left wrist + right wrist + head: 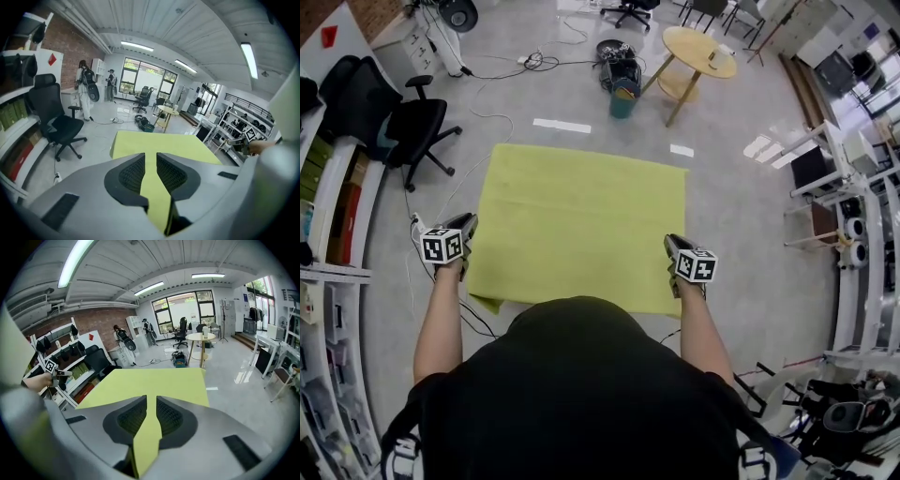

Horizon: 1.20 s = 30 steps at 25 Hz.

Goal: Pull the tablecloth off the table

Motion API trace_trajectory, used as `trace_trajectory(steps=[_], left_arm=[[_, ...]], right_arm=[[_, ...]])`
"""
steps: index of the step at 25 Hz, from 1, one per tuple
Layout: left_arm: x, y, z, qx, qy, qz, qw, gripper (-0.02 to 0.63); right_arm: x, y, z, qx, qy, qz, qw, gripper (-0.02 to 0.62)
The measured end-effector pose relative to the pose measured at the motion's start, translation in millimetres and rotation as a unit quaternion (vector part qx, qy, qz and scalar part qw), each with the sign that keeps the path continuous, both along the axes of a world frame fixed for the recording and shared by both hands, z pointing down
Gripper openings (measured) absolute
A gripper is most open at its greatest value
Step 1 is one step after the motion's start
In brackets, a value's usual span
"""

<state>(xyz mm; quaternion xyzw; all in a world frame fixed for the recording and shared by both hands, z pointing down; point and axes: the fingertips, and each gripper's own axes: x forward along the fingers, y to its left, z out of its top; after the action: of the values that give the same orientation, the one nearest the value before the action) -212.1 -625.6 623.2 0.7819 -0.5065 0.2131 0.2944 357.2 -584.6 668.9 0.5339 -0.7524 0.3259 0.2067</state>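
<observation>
A yellow-green tablecloth (581, 225) lies spread flat in front of me in the head view, and whatever is under it is hidden. My left gripper (469, 232) is at its near left corner and my right gripper (673, 246) at its near right corner. In the left gripper view the cloth (164, 143) runs as a strip through the gap of the left gripper (150, 164); the jaws stand slightly apart and the pads do not pinch it. The right gripper (151, 405) looks the same, with the cloth (154, 380) lying between parted jaws.
A black office chair (412, 127) stands to the left, beside shelves (328, 187). Cables trail over the floor. Beyond the cloth are a teal bin (623, 98) and a round wooden table (698, 52). Racks (853, 187) line the right side. People (86, 89) stand far off.
</observation>
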Motion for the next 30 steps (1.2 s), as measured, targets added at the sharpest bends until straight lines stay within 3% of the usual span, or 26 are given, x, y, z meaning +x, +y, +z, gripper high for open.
trace_trajectory(steps=[7, 14, 19, 21, 26, 30], left_arm=[[-16, -9, 63, -0.069, -0.009, -0.014, 0.9975, 0.131], [-31, -8, 130, -0.137, -0.011, -0.027, 0.9902, 0.17], [-50, -4, 170, -0.16, -0.06, -0.027, 0.9849, 0.179], [-54, -3, 183, -0.169, -0.077, -0.019, 0.9824, 0.183], [-56, 0, 217, -0.195, -0.062, -0.025, 0.9786, 0.244], [-66, 10, 245, -0.223, -0.041, -0.036, 0.9734, 0.285]], right_arm=[[21, 10, 69, -0.061, 0.015, -0.006, 0.998, 0.136], [45, 18, 132, -0.115, 0.025, 0.013, 0.993, 0.153], [61, 22, 160, -0.14, 0.034, 0.014, 0.99, 0.166], [72, 22, 165, -0.15, 0.058, 0.009, 0.987, 0.188], [100, 28, 187, -0.175, 0.077, 0.005, 0.981, 0.204], [114, 41, 209, -0.206, 0.065, 0.024, 0.976, 0.225]])
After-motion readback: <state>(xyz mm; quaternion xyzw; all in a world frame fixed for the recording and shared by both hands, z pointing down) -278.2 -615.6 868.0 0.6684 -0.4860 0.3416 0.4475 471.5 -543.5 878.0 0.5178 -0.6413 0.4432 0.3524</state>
